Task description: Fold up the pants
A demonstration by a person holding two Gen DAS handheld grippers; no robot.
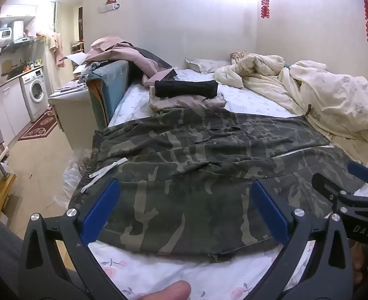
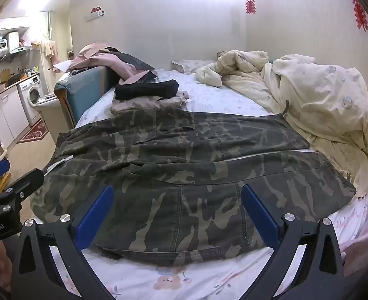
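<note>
Green camouflage pants point(image 1: 196, 165) lie spread flat across the bed, waistband with a white drawstring point(image 1: 104, 172) at the left edge, legs running right. They also fill the right wrist view point(image 2: 184, 165). My left gripper point(image 1: 185, 190) is open, its blue fingers hovering over the near edge of the pants, holding nothing. My right gripper point(image 2: 177, 195) is open too, over the near edge further right, empty. The right gripper's body shows at the right of the left wrist view point(image 1: 346, 195).
A folded stack of clothes topped by a black garment point(image 1: 186, 90) sits behind the pants. A crumpled cream duvet point(image 1: 321, 95) fills the bed's right side. Pink clothes point(image 1: 124, 55) are piled on a blue headboard at left. Floor and kitchen units lie left.
</note>
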